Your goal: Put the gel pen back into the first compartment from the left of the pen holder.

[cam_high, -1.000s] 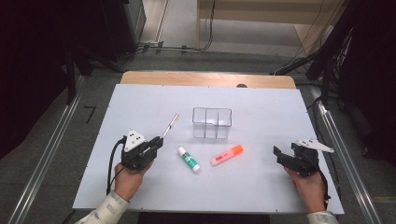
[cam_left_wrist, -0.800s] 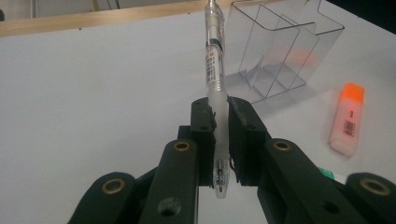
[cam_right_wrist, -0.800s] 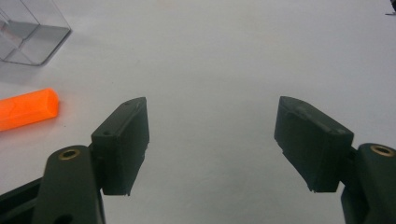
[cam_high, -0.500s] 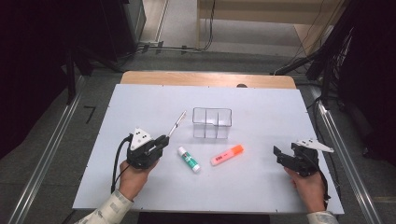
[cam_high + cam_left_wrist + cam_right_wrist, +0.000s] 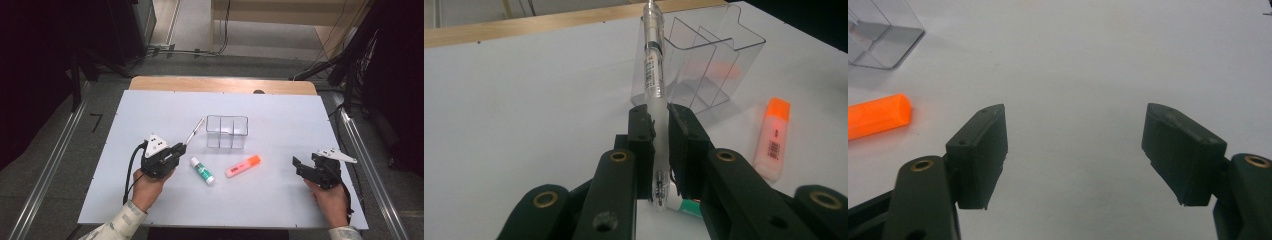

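We hold the left gripper [image 5: 176, 150] clamped on a clear pen [image 5: 655, 75]: in the left gripper view its two black pads press the frosted lower barrel from both sides, and the pen rises from them, leaning away toward the far edge of the table. From the high view the pen [image 5: 194, 133] points up and to the right from our left hand [image 5: 147, 187], its far end just short of the near-left corner of the clear organiser [image 5: 227, 131].

That organiser is a transparent plastic box with upright dividers that split it into three compartments. It stands on the white table top [image 5: 280, 110], near the middle. Through its walls in the left gripper view [image 5: 704, 60] we see bare floor in each compartment; the orange patch behind the plastic is a blur we cannot place as something inside it.

On the table in front of the organiser lie a glue stick [image 5: 202, 170], just beside our left gripper, and an orange highlighter [image 5: 243, 165] to its right; the two are apart from each other and from the box.

Our right gripper [image 5: 306, 167] sits near the right edge, well apart from everything, with its jaws spread wide over bare table in the right gripper view [image 5: 1075, 150].
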